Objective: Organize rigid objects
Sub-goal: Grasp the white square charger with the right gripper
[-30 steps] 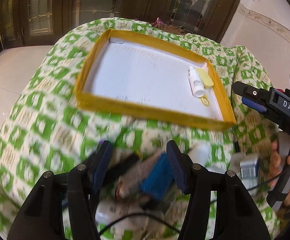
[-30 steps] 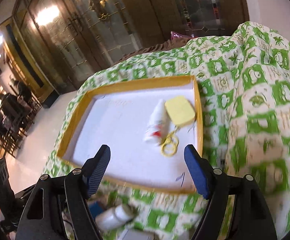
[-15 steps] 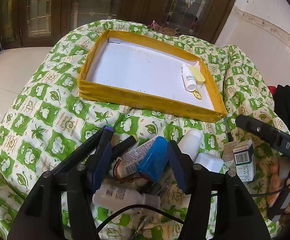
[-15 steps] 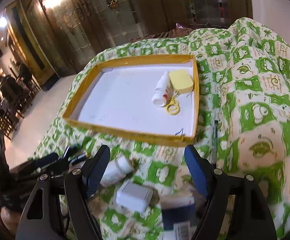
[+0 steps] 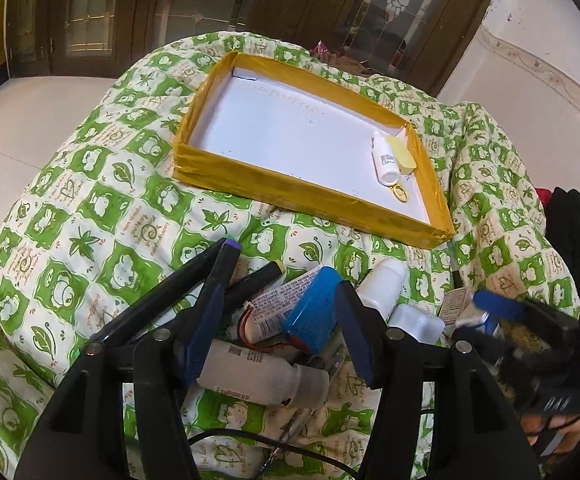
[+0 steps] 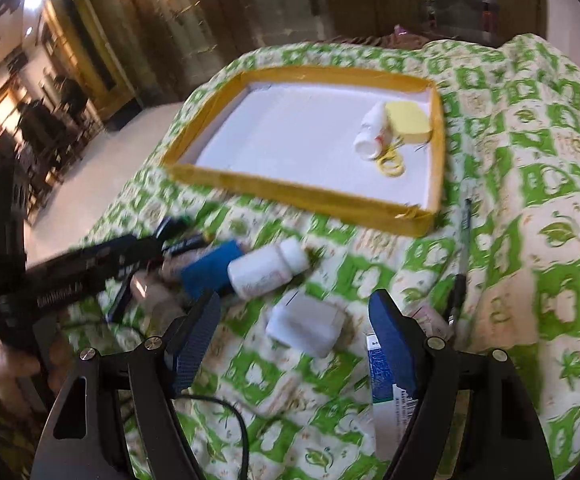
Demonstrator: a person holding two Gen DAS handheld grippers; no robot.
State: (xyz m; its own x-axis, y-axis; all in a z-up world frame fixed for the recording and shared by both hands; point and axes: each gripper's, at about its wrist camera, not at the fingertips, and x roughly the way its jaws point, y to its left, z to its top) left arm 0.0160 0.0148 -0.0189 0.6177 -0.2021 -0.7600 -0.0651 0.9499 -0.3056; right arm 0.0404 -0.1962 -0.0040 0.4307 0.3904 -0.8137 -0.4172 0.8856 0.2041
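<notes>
Both claws stand open with nothing pinched. My left gripper (image 5: 278,312) hangs over the heap on the quilt (image 5: 90,208), its fingers either side of the blue battery pack (image 5: 314,312) and the printed tube (image 5: 278,304); whether the pads touch either I cannot tell. My right gripper (image 6: 294,344) straddles the white block (image 6: 306,324), with the small carton (image 6: 386,380) just beside its right finger. The tray (image 5: 290,196) sits farther up the quilt, already holding a dropper bottle (image 5: 384,158), a yellow pad (image 5: 402,152) and a yellow ring (image 5: 400,192) in its right corner. Risks as I judge them: closing the left claw here could catch tube and battery together, or snag the red wires (image 5: 250,320). The quilt is soft, so pressing down may sink the block away from the pads. The round bottles (image 6: 266,268) could roll if nudged, and the two grippers work close enough to collide.
</notes>
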